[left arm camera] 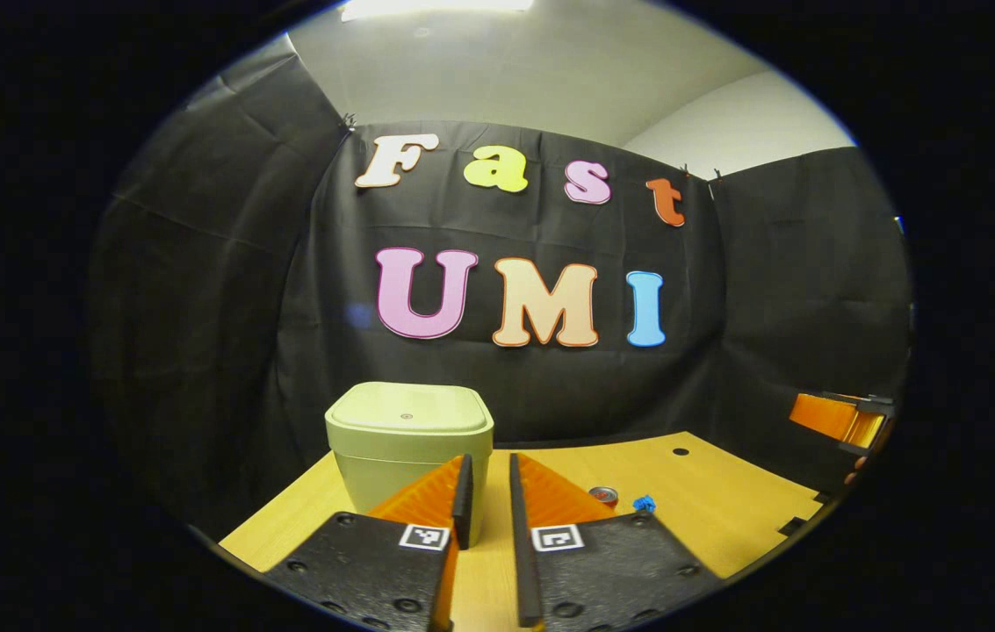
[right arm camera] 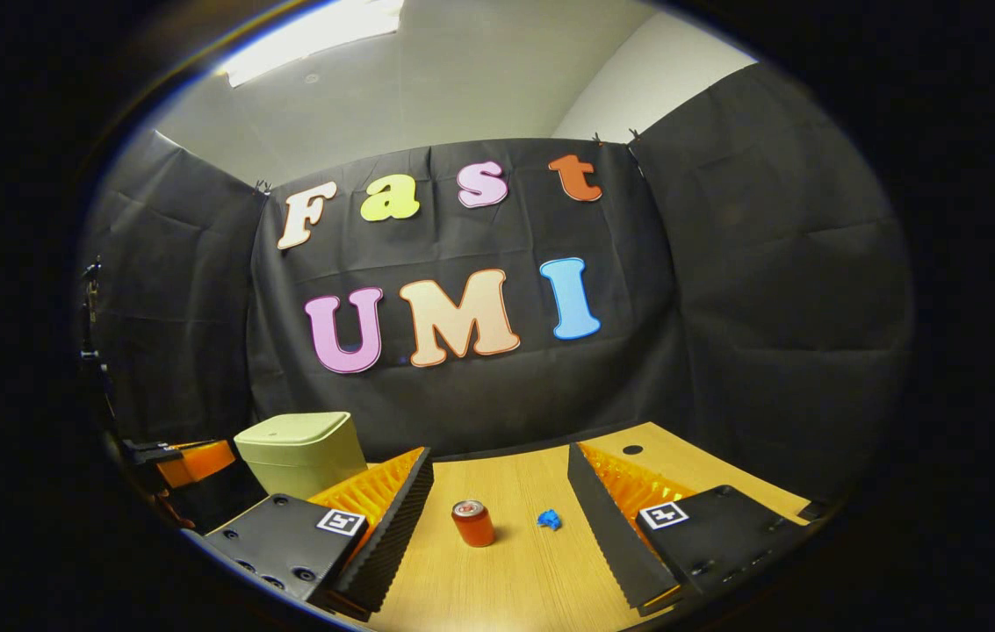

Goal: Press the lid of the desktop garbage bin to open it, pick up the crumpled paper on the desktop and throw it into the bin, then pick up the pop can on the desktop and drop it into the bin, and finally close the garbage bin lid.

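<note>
- Pale green plastic is what the garbage bin (left arm camera: 407,448) is made of, and in the left gripper view it is sitting toward the table's (left arm camera: 725,500) left side, near the far edge, with its lid (left arm camera: 407,410) lying flat and closed.
- Left gripper (left arm camera: 488,500) is hovering just in front of the bin, its fingers standing close together with a narrow gap and nothing between them.
- Past the fingers, toward the middle of the table, the pop can (left arm camera: 603,496) and the blue crumpled paper (left arm camera: 644,503) are peeking out side by side.
- Over at the table's right edge, the right gripper (left arm camera: 848,421) is showing as a small shape.
- In the right gripper view, the right gripper's own fingers (right arm camera: 392,509) are standing spread wide with nothing between them, framing the can and the paper.
- Here the can is standing upright in the middle of the table, long axis vertical, top end pointing up; the paper is lying just to its right, apart from it.
- By my judgement nothing is finished yet: the lid is waiting to be pressed, both items are resting on the table, and closing is coming last.
</note>
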A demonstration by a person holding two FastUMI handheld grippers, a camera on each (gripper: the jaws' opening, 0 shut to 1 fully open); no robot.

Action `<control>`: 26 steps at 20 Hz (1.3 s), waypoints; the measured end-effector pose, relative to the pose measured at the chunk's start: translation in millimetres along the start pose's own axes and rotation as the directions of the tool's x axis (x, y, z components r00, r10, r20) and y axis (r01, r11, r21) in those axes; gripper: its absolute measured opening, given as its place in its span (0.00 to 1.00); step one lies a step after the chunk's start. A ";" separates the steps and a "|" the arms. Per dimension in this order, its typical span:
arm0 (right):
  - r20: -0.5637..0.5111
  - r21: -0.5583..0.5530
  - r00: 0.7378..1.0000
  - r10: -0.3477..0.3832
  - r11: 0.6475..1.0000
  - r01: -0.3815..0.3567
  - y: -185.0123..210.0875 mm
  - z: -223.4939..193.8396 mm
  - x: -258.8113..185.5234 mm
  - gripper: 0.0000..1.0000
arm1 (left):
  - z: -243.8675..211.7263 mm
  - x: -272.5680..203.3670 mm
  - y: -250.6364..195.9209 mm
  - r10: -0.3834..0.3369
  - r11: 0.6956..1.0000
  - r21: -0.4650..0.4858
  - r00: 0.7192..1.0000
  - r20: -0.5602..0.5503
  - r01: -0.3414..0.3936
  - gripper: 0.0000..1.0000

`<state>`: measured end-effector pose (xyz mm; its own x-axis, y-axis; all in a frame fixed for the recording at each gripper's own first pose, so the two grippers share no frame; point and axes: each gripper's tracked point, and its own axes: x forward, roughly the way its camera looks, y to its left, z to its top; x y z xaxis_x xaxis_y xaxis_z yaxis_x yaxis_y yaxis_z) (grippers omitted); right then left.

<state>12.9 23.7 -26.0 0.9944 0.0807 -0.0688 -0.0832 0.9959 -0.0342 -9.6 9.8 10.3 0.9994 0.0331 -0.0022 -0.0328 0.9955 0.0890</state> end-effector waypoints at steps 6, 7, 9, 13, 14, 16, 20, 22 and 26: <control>-0.004 -0.009 1.000 0.009 1.000 -0.009 -1.0 3.0 5.2 0.97 | 12.0 10.6 12.2 0.027 0.999 0.018 0.999 0.035 -0.028 0.01; -0.004 -0.010 1.000 0.009 1.000 -0.009 -1.3 3.0 6.1 0.92 | 14.9 14.0 16.0 0.037 0.999 0.024 0.998 0.044 -0.039 0.00; -0.007 -0.012 1.000 0.010 1.000 -0.010 -1.8 2.6 8.2 0.92 | 22.5 20.0 18.4 0.037 0.999 0.024 0.997 0.067 -0.039 0.00; -0.014 -0.007 1.000 0.011 1.000 -0.011 -2.5 1.1 12.9 0.97 | 31.3 36.9 32.1 0.058 0.998 0.003 0.995 0.081 -0.059 0.00; -0.014 -0.007 1.000 0.010 1.000 -0.010 -2.0 2.0 13.9 0.97 | 33.3 41.5 35.8 0.068 0.998 0.000 0.994 0.086 -0.069 0.00; -0.017 -0.012 1.000 0.009 1.000 -0.009 -2.6 1.0 16.3 0.97 | 34.9 50.2 46.4 0.089 0.996 0.020 0.992 0.093 -0.092 0.00; -0.038 -0.011 0.999 -0.001 1.000 0.001 -5.0 -4.2 20.0 0.97 | 34.8 76.1 57.0 0.102 0.993 0.043 0.991 0.088 -0.106 0.00; -0.042 -0.008 0.999 -0.008 1.000 0.008 -6.5 -4.7 21.6 0.97 | 33.1 89.1 64.7 0.109 0.992 0.048 0.990 0.086 -0.114 0.00; -0.059 -0.015 0.998 -0.029 0.999 0.028 -11.5 -9.8 24.2 0.92 | 21.6 110.6 72.4 0.110 0.992 0.052 0.992 0.053 -0.113 0.00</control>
<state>37.3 13.8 -37.0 0.9908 0.0492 -0.1262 -0.0560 0.9971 -0.0508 98.6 83.6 38.1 0.9886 0.1377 0.0607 -0.1451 0.9794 0.1406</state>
